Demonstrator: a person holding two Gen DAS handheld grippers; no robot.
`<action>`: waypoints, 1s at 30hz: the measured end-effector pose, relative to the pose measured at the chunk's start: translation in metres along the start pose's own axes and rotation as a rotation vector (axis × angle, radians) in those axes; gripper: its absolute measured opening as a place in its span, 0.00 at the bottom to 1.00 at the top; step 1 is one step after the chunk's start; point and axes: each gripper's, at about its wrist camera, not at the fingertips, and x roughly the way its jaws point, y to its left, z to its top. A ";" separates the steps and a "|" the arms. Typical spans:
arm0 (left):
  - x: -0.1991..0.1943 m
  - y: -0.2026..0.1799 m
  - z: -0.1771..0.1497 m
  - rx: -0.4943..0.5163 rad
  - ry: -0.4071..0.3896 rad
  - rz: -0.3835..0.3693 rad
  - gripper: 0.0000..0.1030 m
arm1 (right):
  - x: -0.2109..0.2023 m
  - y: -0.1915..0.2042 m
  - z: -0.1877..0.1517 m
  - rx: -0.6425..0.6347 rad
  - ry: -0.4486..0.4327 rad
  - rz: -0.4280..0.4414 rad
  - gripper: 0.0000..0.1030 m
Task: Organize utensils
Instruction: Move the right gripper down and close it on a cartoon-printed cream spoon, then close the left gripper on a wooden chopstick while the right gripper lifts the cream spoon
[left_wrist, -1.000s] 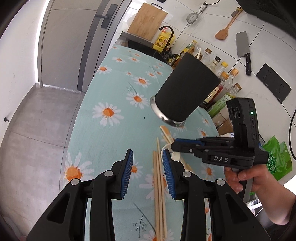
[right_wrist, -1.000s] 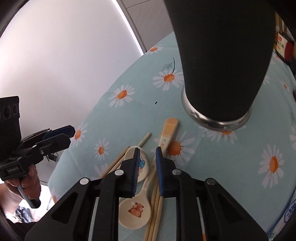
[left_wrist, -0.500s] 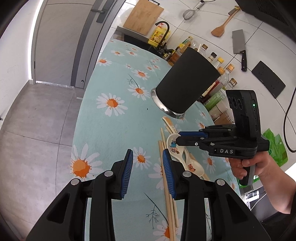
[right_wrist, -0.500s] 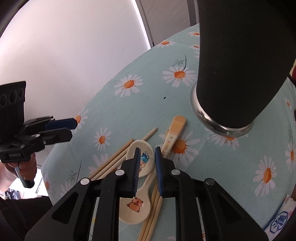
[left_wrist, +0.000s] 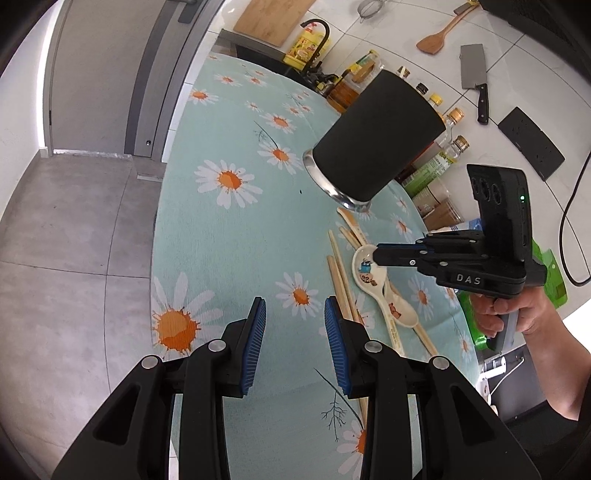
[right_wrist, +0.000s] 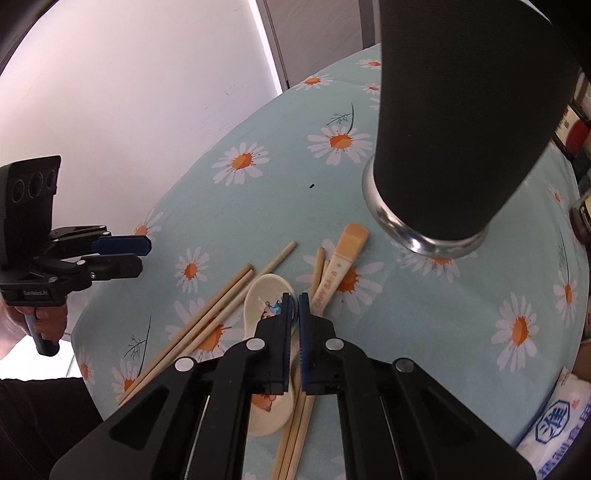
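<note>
A tall black utensil cup (left_wrist: 376, 140) with a metal ring at its foot stands on the daisy tablecloth (left_wrist: 229, 236); the right wrist view shows the cup (right_wrist: 461, 110) large at upper right. Just in front of it lie several wooden chopsticks (right_wrist: 207, 317) and cartoon-printed ceramic spoons. My right gripper (right_wrist: 295, 306) points steeply down, shut on the rim of the upper spoon's bowl (right_wrist: 264, 295). A second spoon (right_wrist: 269, 410) lies under the fingers. From the left wrist, that right gripper (left_wrist: 376, 254) touches the spoon (left_wrist: 365, 271). My left gripper (left_wrist: 295, 332) hovers open over bare cloth, left of the chopsticks (left_wrist: 341, 284).
Bottles (left_wrist: 439, 158) crowd the counter behind the cup. A cleaver (left_wrist: 474, 70), wooden spatula (left_wrist: 439, 33) and cutting board (left_wrist: 273, 14) hang on the tiled wall. The table's left edge drops to grey floor (left_wrist: 74, 240). A printed bag (right_wrist: 557, 424) lies at the lower right.
The right gripper's jaws have closed from a narrow gap onto the spoon's rim. The left gripper has dipped and drawn back, so the utensils now lie further to its right.
</note>
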 end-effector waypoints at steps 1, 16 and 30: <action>0.001 -0.001 0.000 0.005 0.007 -0.002 0.31 | -0.003 0.000 -0.002 0.006 -0.009 -0.004 0.04; 0.030 -0.041 0.009 0.072 0.138 0.064 0.31 | -0.082 -0.014 -0.030 0.094 -0.201 0.018 0.04; 0.052 -0.070 0.006 0.109 0.263 0.297 0.29 | -0.131 -0.034 -0.040 0.128 -0.327 0.106 0.04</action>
